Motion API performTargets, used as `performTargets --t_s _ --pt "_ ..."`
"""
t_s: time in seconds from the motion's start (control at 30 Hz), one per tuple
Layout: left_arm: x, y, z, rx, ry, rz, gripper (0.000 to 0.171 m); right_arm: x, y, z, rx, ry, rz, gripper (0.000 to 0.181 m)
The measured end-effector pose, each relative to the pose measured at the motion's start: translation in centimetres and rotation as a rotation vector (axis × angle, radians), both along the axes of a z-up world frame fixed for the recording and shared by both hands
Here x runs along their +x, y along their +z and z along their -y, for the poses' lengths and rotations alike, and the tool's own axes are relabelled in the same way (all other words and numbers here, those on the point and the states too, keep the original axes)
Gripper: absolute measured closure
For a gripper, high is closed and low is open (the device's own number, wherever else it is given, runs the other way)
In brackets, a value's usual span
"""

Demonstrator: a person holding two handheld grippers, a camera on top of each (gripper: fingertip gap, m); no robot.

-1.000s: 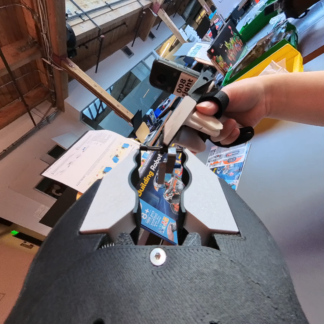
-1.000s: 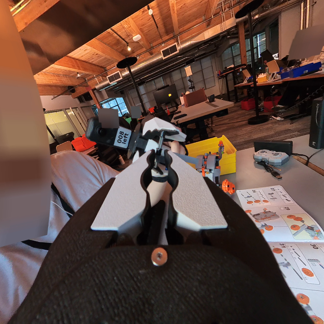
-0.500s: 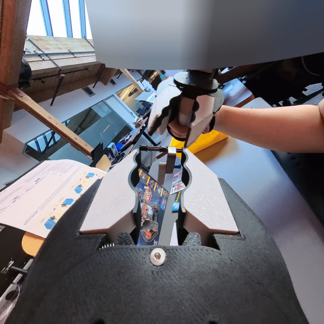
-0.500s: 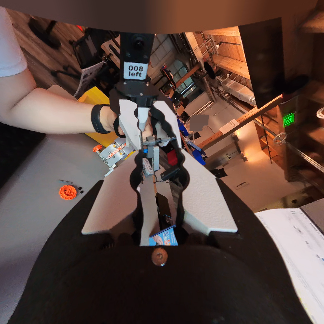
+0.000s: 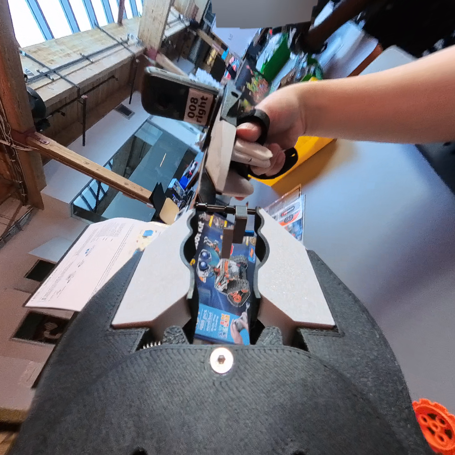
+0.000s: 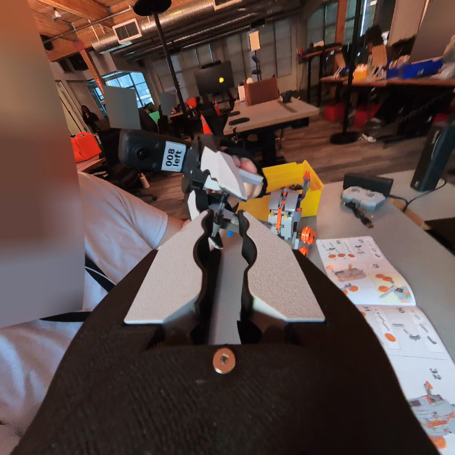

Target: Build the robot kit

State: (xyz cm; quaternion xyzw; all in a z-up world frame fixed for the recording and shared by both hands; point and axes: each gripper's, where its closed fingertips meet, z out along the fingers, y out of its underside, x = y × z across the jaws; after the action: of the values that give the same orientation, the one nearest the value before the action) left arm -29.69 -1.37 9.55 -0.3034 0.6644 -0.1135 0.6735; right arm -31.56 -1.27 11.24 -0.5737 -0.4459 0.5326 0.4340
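Observation:
My left gripper (image 5: 226, 212) holds a black axle (image 5: 216, 208) across its fingertips, and a grey beam (image 5: 234, 231) hangs from the axle between the fingers. My right gripper (image 6: 225, 218) meets it tip to tip in the air above the table. Its fingers are close together on the grey beam (image 6: 230, 222) of the same small assembly, with the axle (image 6: 220, 209) standing just beyond. In the left wrist view the right gripper (image 5: 218, 170) shows edge-on in a hand. In the right wrist view the left gripper (image 6: 221, 172) shows from the side.
On the grey table (image 6: 369, 221) stand a partly built grey and orange model (image 6: 285, 211), a yellow bin (image 6: 295, 182), an orange wheel (image 6: 307, 235), an open instruction booklet (image 6: 364, 270) and a grey controller (image 6: 362, 197). A blue kit box (image 5: 221, 283) and another orange wheel (image 5: 435, 426) lie below. The tips of both grippers are at nearly the same place. The orange wheel (image 5: 435, 426) is about equally far from each gripper, around 30 cm.
Half a second ago both grippers were rolled over and faced each other head-on. Now they have turned back to about the earlier pose. The axle and beam stay between the tips.

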Motion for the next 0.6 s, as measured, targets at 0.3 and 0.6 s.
performTargets --t_s 0.3,0.6 --pt "0.6 -5.3 -5.4 0.148 0.286 -0.268 0.127 -0.1 -5.2 -4.4 -0.146 0.107 -0.043 0.179" --pt "0.9 -8.7 -8.3 0.232 0.42 -0.427 0.127 0.2 -8.7 -6.9 -0.185 0.127 -0.077 0.179"
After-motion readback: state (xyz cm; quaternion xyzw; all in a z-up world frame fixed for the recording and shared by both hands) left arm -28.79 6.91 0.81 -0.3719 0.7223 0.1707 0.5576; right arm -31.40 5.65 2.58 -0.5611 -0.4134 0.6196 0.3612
